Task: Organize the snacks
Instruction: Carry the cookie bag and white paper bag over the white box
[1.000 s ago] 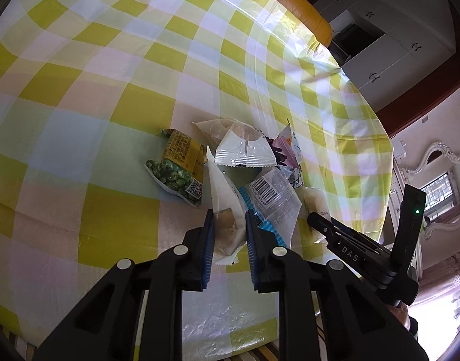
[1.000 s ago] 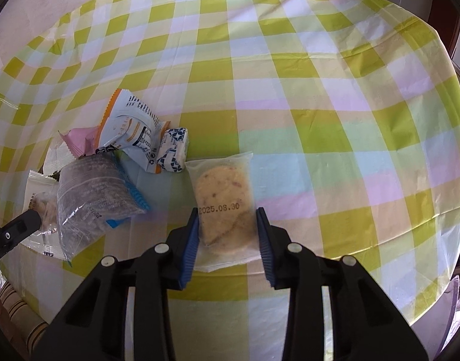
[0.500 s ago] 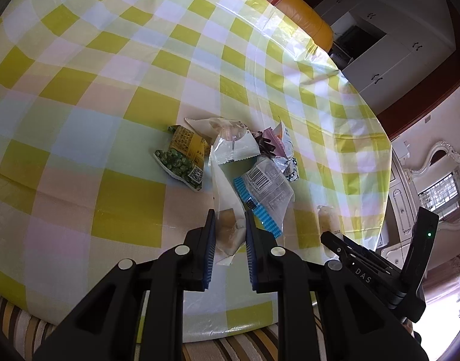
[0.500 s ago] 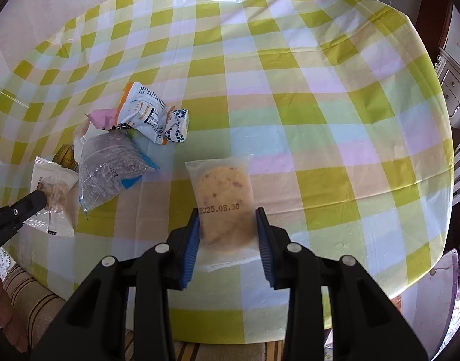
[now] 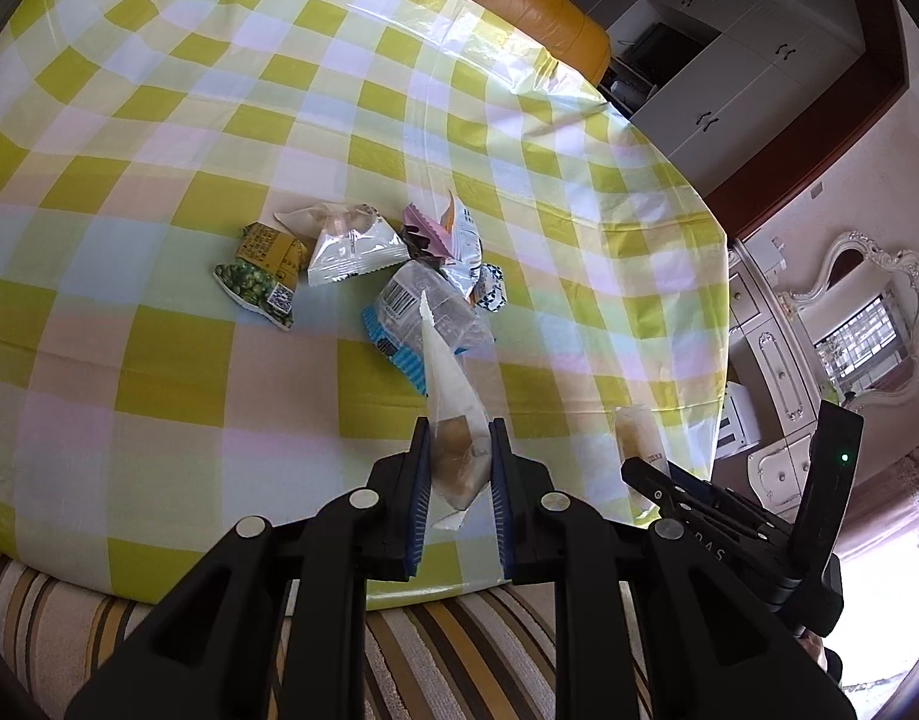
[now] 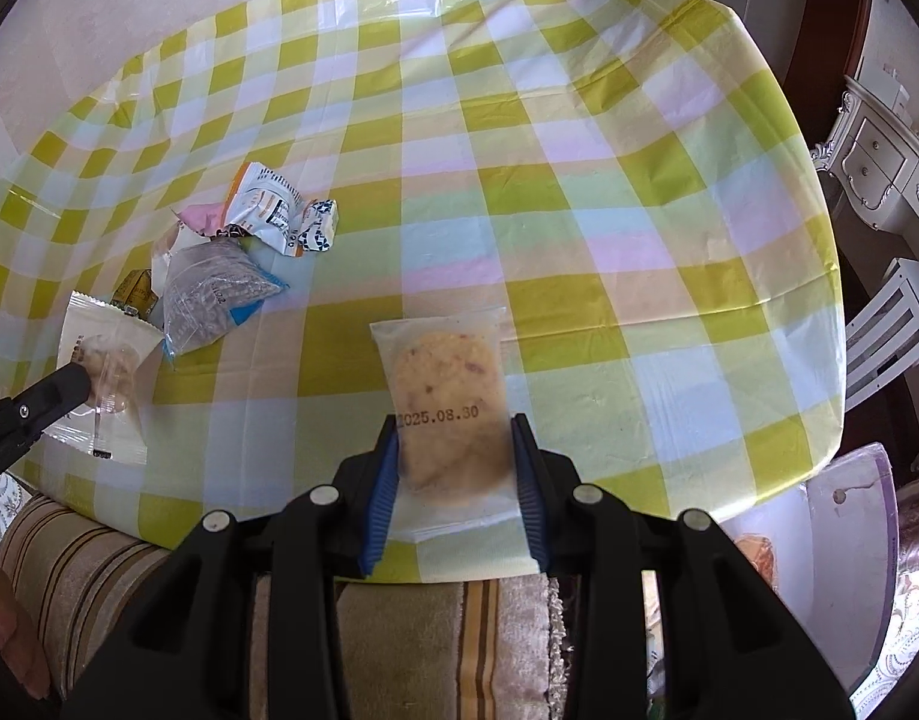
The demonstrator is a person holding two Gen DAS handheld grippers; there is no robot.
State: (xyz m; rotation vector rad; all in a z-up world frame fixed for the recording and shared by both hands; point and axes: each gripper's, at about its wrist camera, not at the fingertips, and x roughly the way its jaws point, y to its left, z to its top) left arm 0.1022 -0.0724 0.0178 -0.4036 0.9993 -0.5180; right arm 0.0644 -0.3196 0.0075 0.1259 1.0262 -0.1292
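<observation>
The left gripper (image 5: 459, 474) squeezes a white plastic cake packet (image 5: 453, 420). The right gripper (image 6: 454, 468) squeezes a clear plastic cookie bag (image 6: 444, 396) above the checked tablecloth's (image 6: 579, 180) near edge.

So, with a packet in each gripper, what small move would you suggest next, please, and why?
Probably carry both packets to a bare patch of the tablecloth away from the snack pile. The left gripper is shut on a white pastry packet, the right gripper on a dated cookie packet, and both hang near the table's edge.
</observation>
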